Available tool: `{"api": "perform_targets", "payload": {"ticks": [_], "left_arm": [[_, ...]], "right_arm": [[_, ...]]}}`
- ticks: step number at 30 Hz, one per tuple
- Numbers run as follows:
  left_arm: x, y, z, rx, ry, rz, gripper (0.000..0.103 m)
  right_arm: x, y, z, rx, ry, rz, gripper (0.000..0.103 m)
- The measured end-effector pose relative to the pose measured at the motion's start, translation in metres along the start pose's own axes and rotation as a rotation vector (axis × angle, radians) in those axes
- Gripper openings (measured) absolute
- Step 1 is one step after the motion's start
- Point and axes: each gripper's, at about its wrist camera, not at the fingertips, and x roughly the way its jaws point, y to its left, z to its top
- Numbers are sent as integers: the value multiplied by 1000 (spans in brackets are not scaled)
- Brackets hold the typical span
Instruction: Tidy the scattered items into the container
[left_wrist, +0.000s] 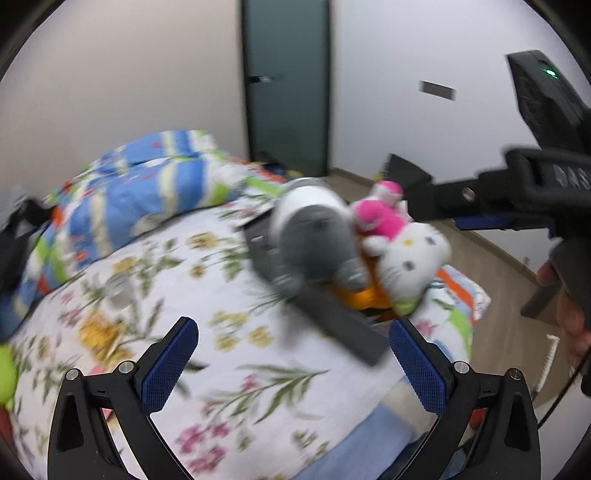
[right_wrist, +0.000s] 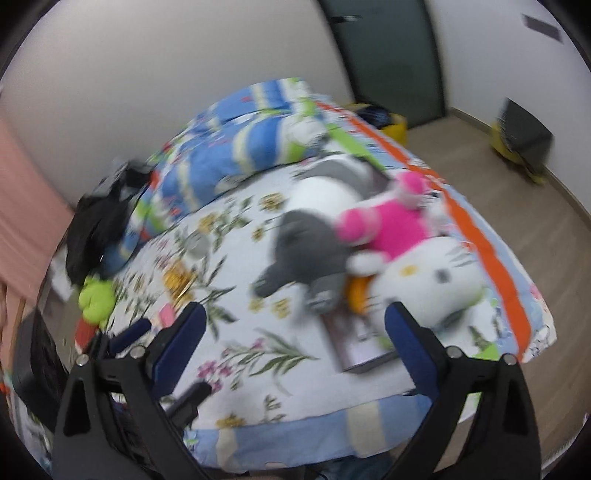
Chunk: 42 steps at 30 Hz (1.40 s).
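A: Both grippers, left gripper (left_wrist: 293, 363) and right gripper (right_wrist: 295, 338), hover with jaws wide, empty, over the bed (right_wrist: 258, 376).

B: Plush toys (right_wrist: 388, 229) overfill the dark box (right_wrist: 354, 343), centre right; a nudge could topple them.

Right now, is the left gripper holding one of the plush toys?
No, the left gripper is open and empty, short of the gray plush toy on the bed.

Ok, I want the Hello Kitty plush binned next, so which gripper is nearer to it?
Right. The right gripper, fingers open, appears to sit close beside the Hello Kitty plush; the left gripper, also open, hangs back over the floral bedsheet.
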Motion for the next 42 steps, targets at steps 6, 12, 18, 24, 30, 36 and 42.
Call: {"api": "perform_targets", "payload": {"ticks": [6, 12, 18, 24, 30, 36, 42], "left_arm": [[-42, 69, -36, -95, -5, 123, 103], [-87, 137, -72, -246, -28, 270, 103], [-122, 189, -105, -343, -47, 392, 103], [-139, 220, -126, -422, -56, 389, 103], [-144, 232, -133, -459, -55, 348, 103], [-148, 232, -131, -467, -51, 422, 103], [-158, 238, -133, -517, -62, 521, 103]], "right_arm": [[19, 90, -22, -200, -2, 38, 103], [43, 167, -46, -315, 12, 96, 103], [62, 230, -70, -365, -6, 141, 103], [72, 271, -87, -379, -9, 191, 103], [73, 284, -95, -365, -12, 220, 103], [64, 285, -98, -372, -42, 230, 103], [45, 280, -95, -368, -88, 245, 103]]}}
